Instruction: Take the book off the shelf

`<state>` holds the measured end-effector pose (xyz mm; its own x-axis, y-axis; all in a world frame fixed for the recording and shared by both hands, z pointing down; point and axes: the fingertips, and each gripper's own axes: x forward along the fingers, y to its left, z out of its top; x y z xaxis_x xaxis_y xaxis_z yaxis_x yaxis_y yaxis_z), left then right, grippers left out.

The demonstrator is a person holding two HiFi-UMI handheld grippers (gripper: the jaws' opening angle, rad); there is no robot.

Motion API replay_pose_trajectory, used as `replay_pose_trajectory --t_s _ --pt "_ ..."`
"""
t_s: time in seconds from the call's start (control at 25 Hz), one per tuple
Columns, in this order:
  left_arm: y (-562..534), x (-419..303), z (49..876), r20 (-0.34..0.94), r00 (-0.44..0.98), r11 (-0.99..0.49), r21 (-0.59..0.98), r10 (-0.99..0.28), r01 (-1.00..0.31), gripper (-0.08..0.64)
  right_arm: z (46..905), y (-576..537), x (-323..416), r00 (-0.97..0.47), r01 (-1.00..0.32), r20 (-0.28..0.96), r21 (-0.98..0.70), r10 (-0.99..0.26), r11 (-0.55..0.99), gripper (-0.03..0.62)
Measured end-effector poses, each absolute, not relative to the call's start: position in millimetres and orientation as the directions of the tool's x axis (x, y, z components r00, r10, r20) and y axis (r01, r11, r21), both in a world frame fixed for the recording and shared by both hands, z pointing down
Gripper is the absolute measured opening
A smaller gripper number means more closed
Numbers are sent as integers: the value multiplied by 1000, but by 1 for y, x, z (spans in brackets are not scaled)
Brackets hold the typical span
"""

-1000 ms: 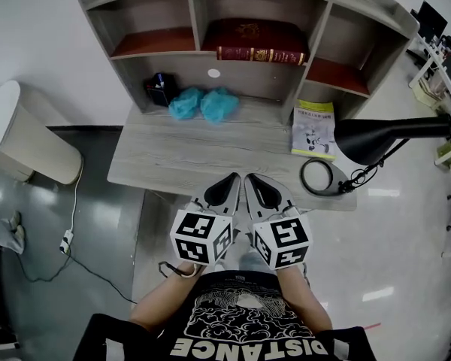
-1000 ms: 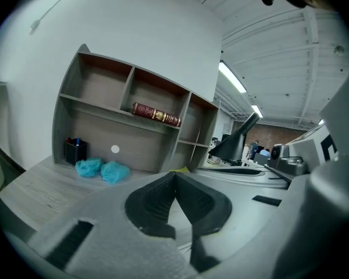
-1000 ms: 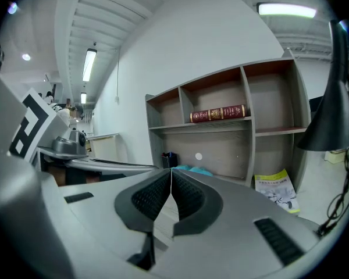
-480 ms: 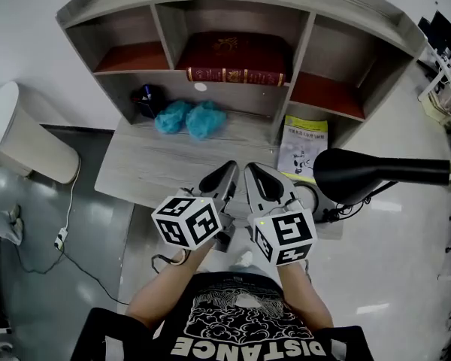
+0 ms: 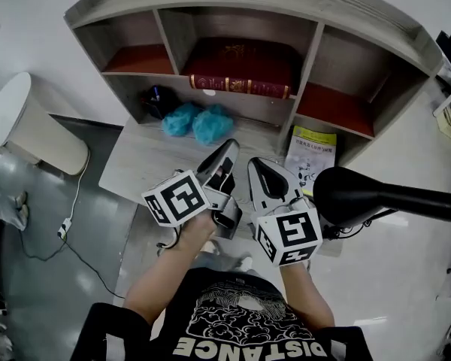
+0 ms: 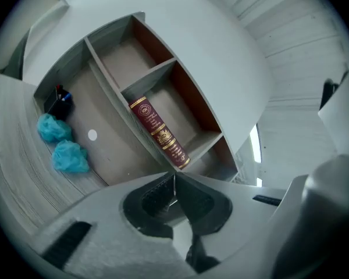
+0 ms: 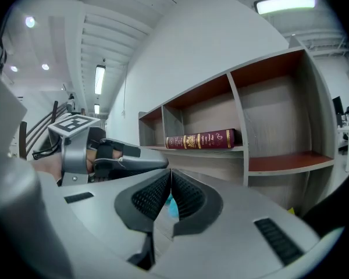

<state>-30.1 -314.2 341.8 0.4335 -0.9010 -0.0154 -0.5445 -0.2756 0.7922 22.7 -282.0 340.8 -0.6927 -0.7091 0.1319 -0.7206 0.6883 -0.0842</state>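
Note:
A dark red book (image 5: 244, 65) with gold print on its spine lies flat in the middle compartment of the grey shelf unit (image 5: 308, 47); the book (image 6: 159, 131) also shows in the left gripper view and the book (image 7: 200, 139) in the right gripper view. My left gripper (image 5: 229, 147) is tilted and shut with nothing in it, over the desk (image 5: 146, 164) in front of the shelf. My right gripper (image 5: 253, 165) is beside it, shut and empty. Both are short of the book.
Two crumpled teal cloths (image 5: 199, 120) and a dark pen holder (image 5: 156, 98) sit on the desk under the shelf. A green booklet (image 5: 312, 153) lies at the right, partly under a black desk lamp (image 5: 376, 196). A white bin (image 5: 31, 126) stands on the floor at left.
Both grippers have risen and moved forward toward the shelf. The left gripper has rolled onto its side. The shelf now sits nearer in the head view.

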Motion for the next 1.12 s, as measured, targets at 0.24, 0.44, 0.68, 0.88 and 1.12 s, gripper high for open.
replay_pose_trajectory --t_s 0.24,0.44,0.68,0.88,1.12 --pt "-346 -47 332 -114 410 -271 898 -905 -348 14 344 -300 16 -686 -727 134 -69 -715 683 17" --pt "-373 -63 328 -165 417 -281 931 -894 -235 113 341 -320 6 -666 -743 142 -51 -732 667 17" --pt "-404 -78 329 -196 447 -268 958 -873 -104 184 342 -347 -8 -639 -767 149 -44 -755 641 17" --pt "-424 -86 324 -224 475 -269 963 -851 -28 253 344 -361 -21 -627 -776 151 -38 -764 630 18" --pt "-441 -88 323 -225 500 -253 967 -836 12 285 347 -372 -28 -612 -788 157 -42 -775 614 17"
